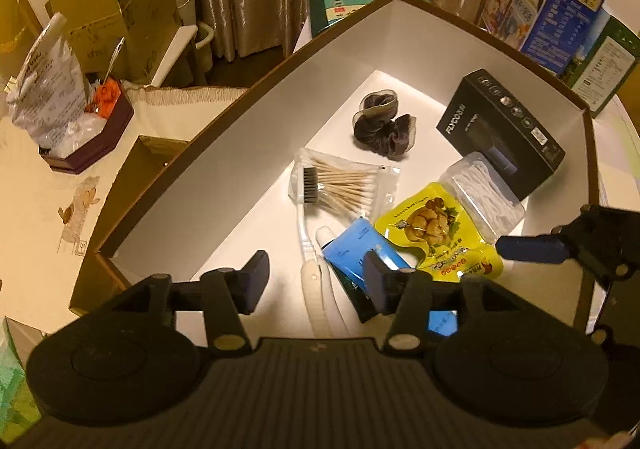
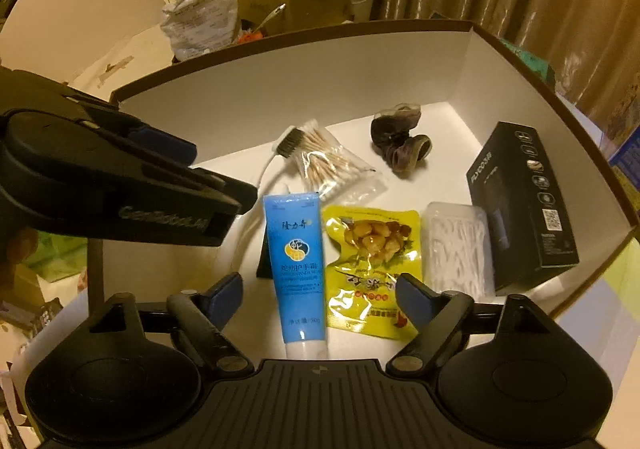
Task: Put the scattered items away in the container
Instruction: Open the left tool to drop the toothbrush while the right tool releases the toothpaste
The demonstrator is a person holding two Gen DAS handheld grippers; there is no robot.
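Right wrist view shows the blue tube (image 2: 298,273) and yellow snack pouch (image 2: 370,269) lying side by side on the near floor of the container (image 2: 320,61), under the right gripper (image 2: 320,299), jaws spread and empty. The left gripper (image 1: 316,281), jaws likewise spread and empty, hangs over the toothbrush (image 1: 310,249). Lifting out could clip the near wall or the other gripper; the far left floor is free.

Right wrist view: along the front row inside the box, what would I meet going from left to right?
Blue tube → yellow snack packet → clear pack of white picks → black box, which stands against the right wall of the container.
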